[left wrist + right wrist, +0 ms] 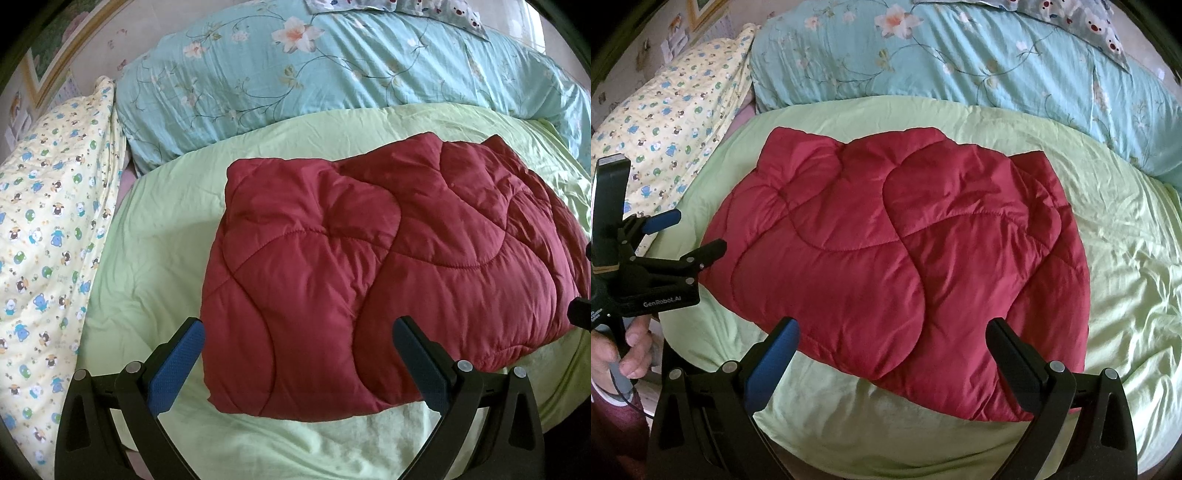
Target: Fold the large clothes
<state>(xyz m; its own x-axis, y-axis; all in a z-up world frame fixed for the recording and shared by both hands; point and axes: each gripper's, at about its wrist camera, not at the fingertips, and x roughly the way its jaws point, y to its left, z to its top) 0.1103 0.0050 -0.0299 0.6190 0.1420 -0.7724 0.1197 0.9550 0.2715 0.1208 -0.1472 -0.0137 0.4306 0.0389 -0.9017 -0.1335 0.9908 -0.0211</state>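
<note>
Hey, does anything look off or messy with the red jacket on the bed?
Nothing stands out. The jacket lies folded in a compact bundle on the green sheet, undamaged. Both the left gripper and right gripper are open, holding nothing.

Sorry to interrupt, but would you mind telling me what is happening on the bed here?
A person is folding a quilted red jacket using two handheld grippers. The jacket lies folded into a compact bundle on the light green sheet. The left gripper and right gripper are both open, hovering at its near edge and gripping nothing.
</note>
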